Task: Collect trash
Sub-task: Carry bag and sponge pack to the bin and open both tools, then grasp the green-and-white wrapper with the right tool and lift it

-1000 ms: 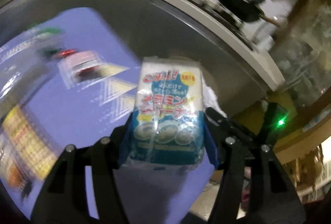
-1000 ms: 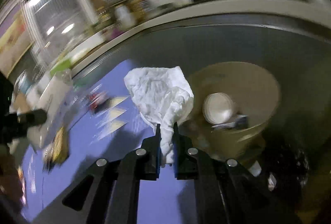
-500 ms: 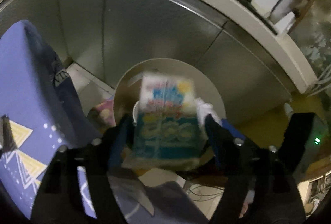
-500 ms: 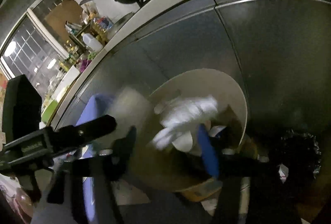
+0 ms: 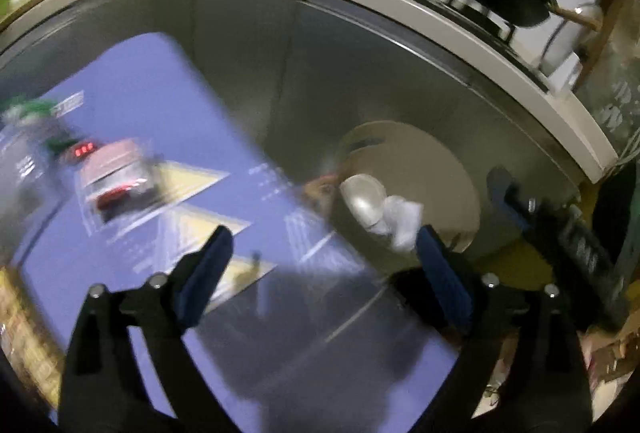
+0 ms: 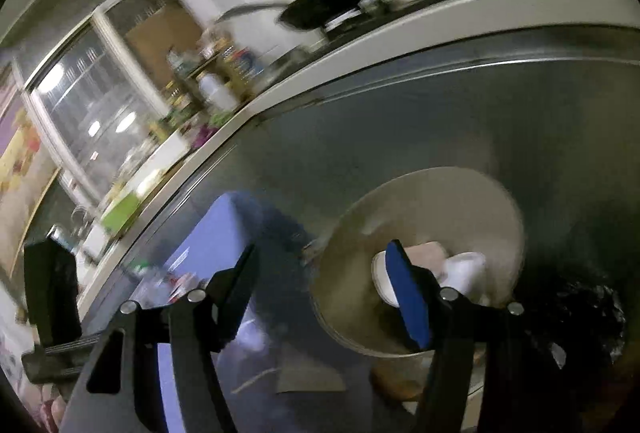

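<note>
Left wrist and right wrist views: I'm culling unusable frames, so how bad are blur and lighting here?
Left wrist: dim, motion-smeared; items on the purple cloth streak, bin soft. Right wrist: countertop clutter and pans smeared, bin edge ghosted, lower right nearly black; blue-padded fingers stay sharpest.

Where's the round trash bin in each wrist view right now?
Left wrist: trash bin right of centre, past the purple table's edge.
Right wrist: trash bin lower right, behind the right finger.
Shared landmark: crumpled white tissue inside it.
</note>
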`<action>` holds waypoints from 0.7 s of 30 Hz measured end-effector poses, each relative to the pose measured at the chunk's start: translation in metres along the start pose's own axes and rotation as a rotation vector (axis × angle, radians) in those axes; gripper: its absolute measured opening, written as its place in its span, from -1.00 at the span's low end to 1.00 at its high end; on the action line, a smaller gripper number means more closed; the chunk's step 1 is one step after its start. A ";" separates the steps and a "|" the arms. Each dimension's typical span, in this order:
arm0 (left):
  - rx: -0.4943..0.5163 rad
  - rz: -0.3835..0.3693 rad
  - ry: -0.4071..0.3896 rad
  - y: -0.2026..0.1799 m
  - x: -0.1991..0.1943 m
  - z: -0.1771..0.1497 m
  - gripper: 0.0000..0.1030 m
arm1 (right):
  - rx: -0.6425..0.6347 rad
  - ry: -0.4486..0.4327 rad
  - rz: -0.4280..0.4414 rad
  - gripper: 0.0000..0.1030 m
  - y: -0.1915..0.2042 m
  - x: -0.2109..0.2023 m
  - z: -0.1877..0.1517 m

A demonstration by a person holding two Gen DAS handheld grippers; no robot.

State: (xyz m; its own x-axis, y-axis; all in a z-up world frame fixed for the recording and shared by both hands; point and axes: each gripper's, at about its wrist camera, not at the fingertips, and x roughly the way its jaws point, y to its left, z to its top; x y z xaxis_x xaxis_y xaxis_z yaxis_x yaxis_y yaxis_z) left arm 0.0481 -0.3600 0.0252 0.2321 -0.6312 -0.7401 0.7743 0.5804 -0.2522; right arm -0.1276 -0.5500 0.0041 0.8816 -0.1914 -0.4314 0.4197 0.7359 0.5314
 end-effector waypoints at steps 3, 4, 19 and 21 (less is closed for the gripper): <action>-0.067 0.059 -0.037 0.049 -0.041 -0.025 0.74 | -0.089 0.070 0.069 0.19 0.044 0.019 -0.003; -0.099 0.081 -0.060 0.071 -0.060 -0.036 0.74 | -0.121 0.087 0.087 0.19 0.058 0.023 -0.005; -0.316 0.350 -0.209 0.225 -0.219 -0.139 0.52 | -0.718 0.392 0.136 -0.50 0.287 0.236 -0.034; -0.309 0.359 -0.200 0.231 -0.224 -0.146 0.35 | -0.722 0.448 0.116 -0.98 0.284 0.249 -0.041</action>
State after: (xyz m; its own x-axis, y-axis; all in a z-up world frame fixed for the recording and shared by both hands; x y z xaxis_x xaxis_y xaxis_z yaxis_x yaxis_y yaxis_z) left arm 0.0896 -0.0095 0.0418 0.5827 -0.4324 -0.6881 0.4219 0.8846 -0.1986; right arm 0.2030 -0.3620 0.0180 0.6780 0.0735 -0.7314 -0.0420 0.9972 0.0612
